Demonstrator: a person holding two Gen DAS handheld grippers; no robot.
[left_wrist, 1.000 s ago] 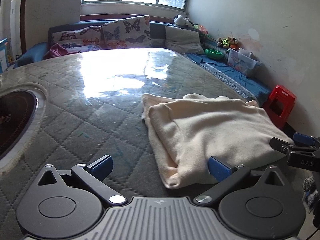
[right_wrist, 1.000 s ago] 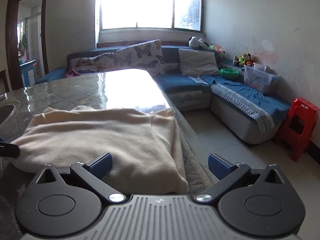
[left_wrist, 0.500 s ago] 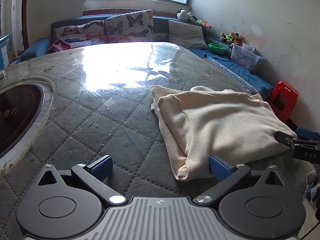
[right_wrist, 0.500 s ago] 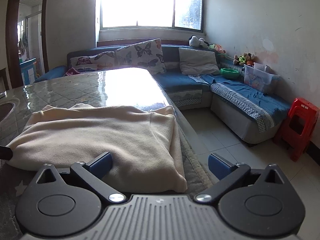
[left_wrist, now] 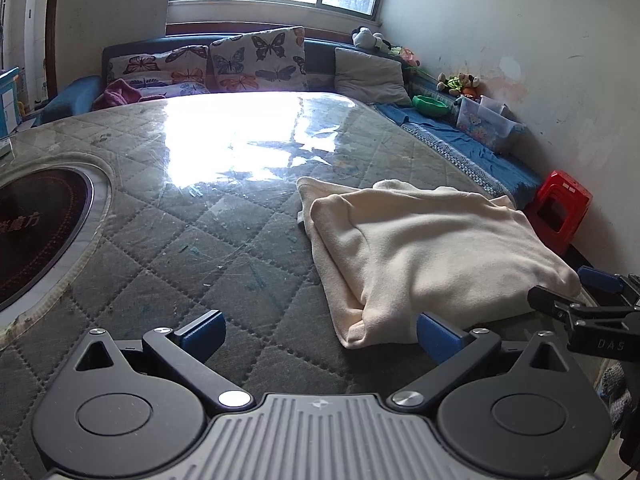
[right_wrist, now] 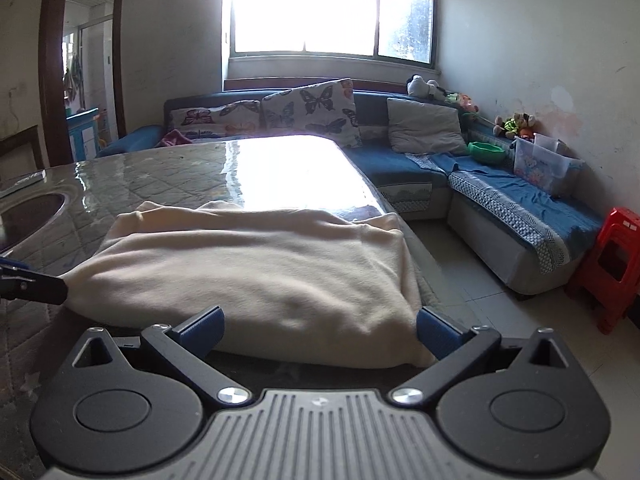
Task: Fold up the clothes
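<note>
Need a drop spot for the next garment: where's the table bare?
Bare: quilted grey tabletop between the round black inset and the folded cream garment, plus the far glare strip. Crowded: near right corner, both grippers there.

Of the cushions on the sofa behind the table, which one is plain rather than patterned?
The grey cushion nearest the sofa's corner. The other cushions to its left carry butterfly prints.

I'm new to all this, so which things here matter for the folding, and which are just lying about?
Part of the job: cream garment, left gripper, right gripper, quilted table.

Lying about: butterfly cushions, red stool, green bowl, soft toys.
</note>
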